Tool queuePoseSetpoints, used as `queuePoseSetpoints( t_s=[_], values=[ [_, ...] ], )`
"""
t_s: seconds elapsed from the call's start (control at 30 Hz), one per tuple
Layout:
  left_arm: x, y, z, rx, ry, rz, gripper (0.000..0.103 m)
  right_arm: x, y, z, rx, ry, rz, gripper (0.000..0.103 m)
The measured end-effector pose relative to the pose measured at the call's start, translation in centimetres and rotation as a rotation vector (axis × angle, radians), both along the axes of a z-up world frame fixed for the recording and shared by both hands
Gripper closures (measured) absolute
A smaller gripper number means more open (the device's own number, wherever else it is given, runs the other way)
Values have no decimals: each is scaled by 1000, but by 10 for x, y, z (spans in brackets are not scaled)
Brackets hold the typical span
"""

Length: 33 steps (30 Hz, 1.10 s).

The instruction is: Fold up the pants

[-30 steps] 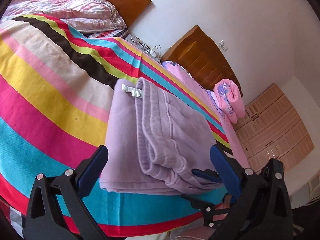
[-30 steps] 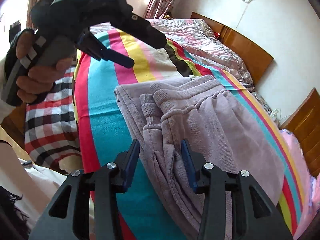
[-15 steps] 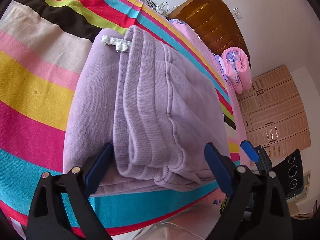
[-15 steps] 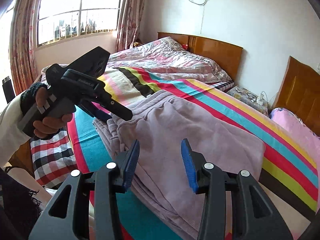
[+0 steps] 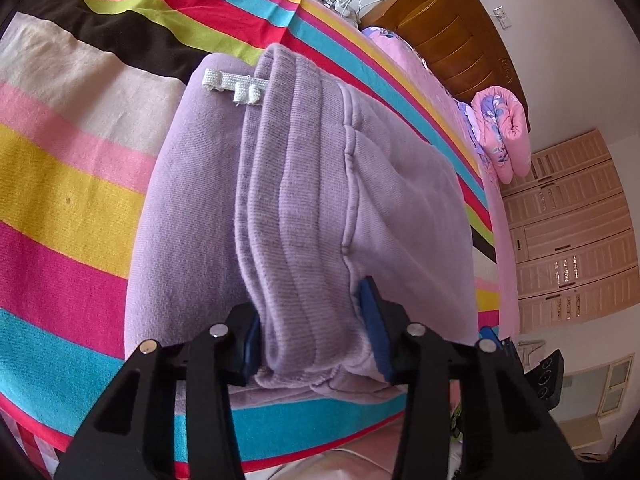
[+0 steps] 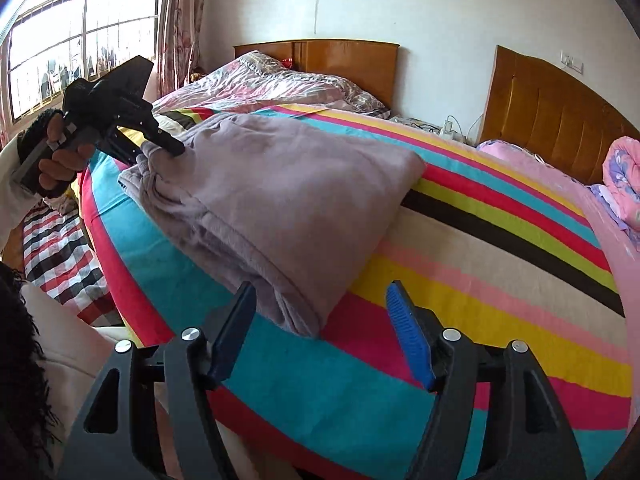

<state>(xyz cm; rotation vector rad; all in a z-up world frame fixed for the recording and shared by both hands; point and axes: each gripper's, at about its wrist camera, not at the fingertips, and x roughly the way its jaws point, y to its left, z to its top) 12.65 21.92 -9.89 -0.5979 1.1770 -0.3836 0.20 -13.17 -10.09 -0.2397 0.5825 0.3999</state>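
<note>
Left wrist view: lilac knit sweatpants (image 5: pixel 304 208) lie on bed's striped multicolour sheet (image 5: pixel 68 184), already folded into thick stack, ribbed band on top. Left hand-held gripper (image 5: pixel 316 332) has just been closing; pads clamp near ribbed fold.

Right wrist view: right hand-held gripper (image 6: pixel 324 332) released, jaws just widened, near corner of stack between them, untouched. Judgement: mostly folded; last fold or tidy remains.

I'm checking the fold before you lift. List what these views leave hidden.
- Left wrist view: the pants' underside and lower layers, hidden by the top fold; the left gripper covers their near edge.
- Right wrist view: the pants' far edge, behind the raised fold.
- Right gripper: whether its pads touch cloth is unclear.
</note>
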Motion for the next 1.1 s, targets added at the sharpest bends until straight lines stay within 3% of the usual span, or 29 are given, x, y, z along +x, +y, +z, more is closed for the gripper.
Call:
queuePoseSetpoints(
  t_s=[0.07,0.17,0.3,0.47,0.53,0.6,0.67,0.73,0.77,0.83,0.97,1.03,1.1],
  values=[
    [-2,3,2,-2,-11,14,73,2,0,-11,-6,17,-23,36],
    [-8,0,13,24,-44,18,79,6,5,-13,14,-2,-20,36],
    [-14,-9,42,70,-125,10,82,17,13,-15,7,-35,-61,36],
    [-25,-8,103,81,-282,-2,84,19,22,-22,-106,-66,-111,36],
    [-33,1,117,73,-321,-4,84,17,22,-21,-145,-89,-129,29],
    [-36,19,100,66,-286,23,84,18,21,-22,-140,-84,-132,29],
    [-34,41,56,60,-182,80,84,20,18,-23,-119,-72,-129,29],
    [-34,56,11,-1,-94,121,84,21,16,-24,-108,-64,-127,28],
    [-36,63,1,-60,-103,139,84,21,15,-24,-110,-62,-126,28],
    [-41,67,7,-97,-136,157,85,22,16,-23,-120,-57,-123,28],
    [-56,48,58,-20,-257,112,85,27,14,-21,-132,-46,-127,28],
    [-56,51,50,-2,-237,110,85,26,14,-22,-117,-40,-132,28],
    [-50,60,15,4,-146,146,85,26,15,-22,-110,-37,-126,27]
  ],
)
